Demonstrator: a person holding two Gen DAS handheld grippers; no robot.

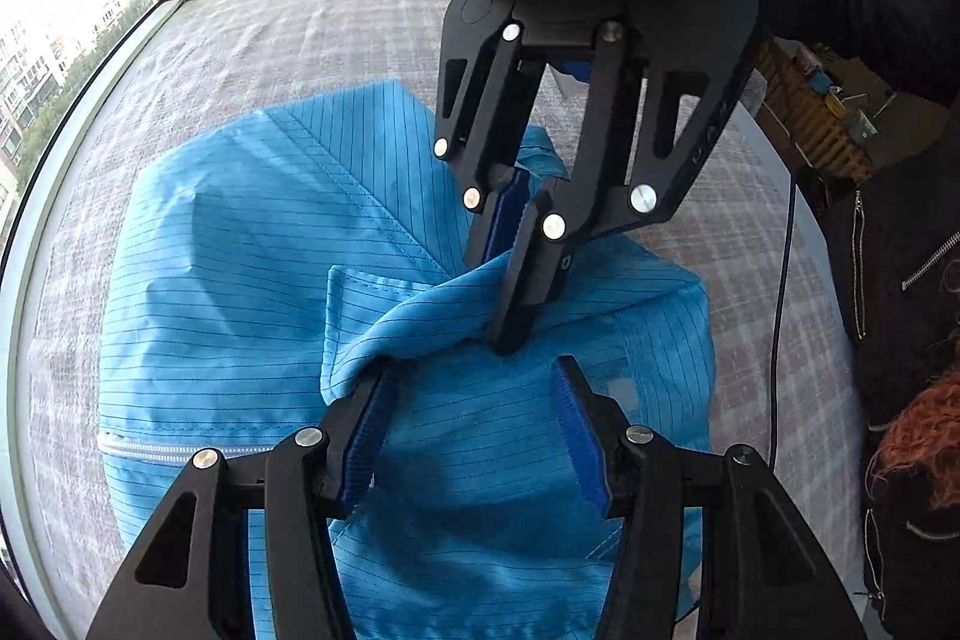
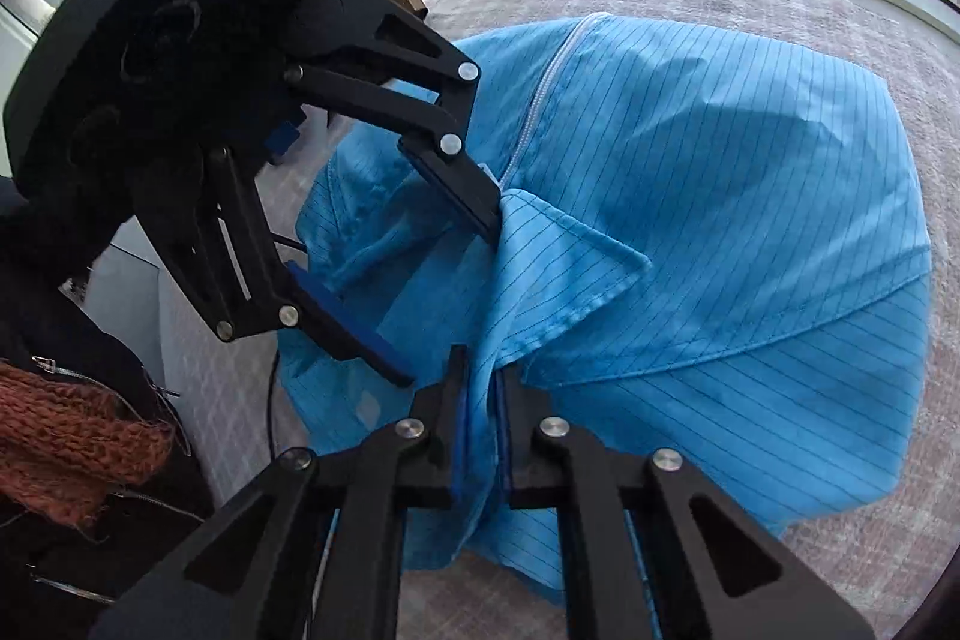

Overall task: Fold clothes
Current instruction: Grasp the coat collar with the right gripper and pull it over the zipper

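Clearly, a blue striped garment (image 1: 252,292) with a white zipper (image 2: 540,100) is being spread over a grey patterned bed cover (image 1: 288,22) beside a window (image 1: 78,10), and its collar fold (image 2: 570,274) is being gathered up between the two grippers. The fold is being pinched by the right gripper (image 2: 480,436), whose jaws are being kept narrow on the cloth. The left gripper (image 1: 468,418) is being held half wide over the same bunched cloth, its left pad (image 1: 360,430) touching the fabric while the other pad stands apart.

Window daylight, blown highlights, fisheye-warped edges.
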